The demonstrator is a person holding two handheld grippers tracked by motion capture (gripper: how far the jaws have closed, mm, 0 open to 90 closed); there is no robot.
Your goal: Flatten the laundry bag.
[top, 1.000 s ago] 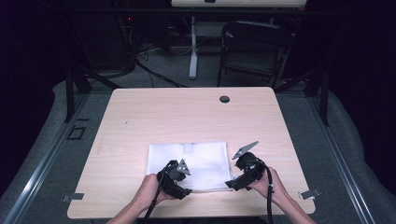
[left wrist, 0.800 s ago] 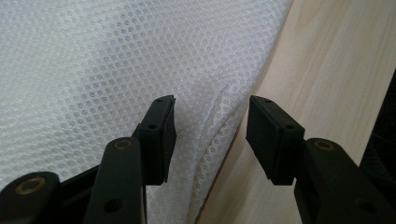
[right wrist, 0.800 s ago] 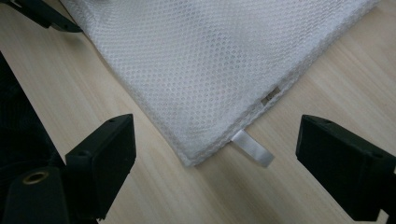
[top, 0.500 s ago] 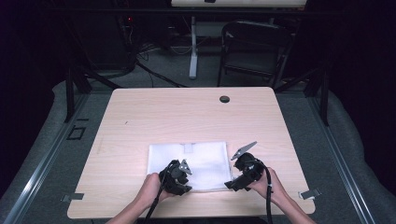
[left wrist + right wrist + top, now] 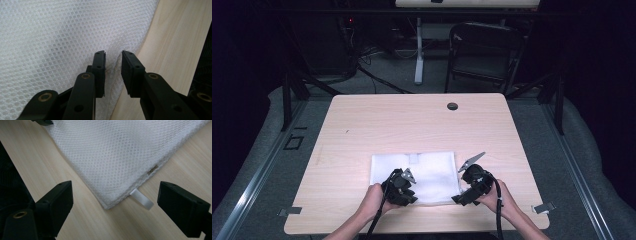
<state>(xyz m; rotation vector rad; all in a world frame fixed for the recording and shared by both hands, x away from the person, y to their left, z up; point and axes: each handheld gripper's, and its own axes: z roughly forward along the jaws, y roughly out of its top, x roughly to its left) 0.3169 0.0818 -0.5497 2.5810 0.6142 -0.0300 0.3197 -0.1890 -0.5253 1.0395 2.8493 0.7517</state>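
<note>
A white mesh bag (image 5: 422, 170) lies flat on the near half of the wooden table (image 5: 412, 120). My left gripper (image 5: 411, 196) sits low at the bag's near edge. In the left gripper view its jaws (image 5: 113, 62) have just been closing. They stand a narrow gap apart, with a puckered ridge of the mesh (image 5: 50, 37) edge between them. My right gripper (image 5: 458, 199) hovers over the bag's near right corner. Its jaws (image 5: 115, 190) are wide open, either side of the mesh corner (image 5: 112, 152) and its white tab (image 5: 142, 200).
The table's front edge runs just behind both hands. A black cable hole (image 5: 452, 106) sits near the far edge. A dark chair (image 5: 484, 50) and a stand with cables are on the floor beyond the table. Bare wood surrounds the bag.
The left hand and its gripper have shifted slightly at the bag's near edge. The right gripper and the bag lie as before.
</note>
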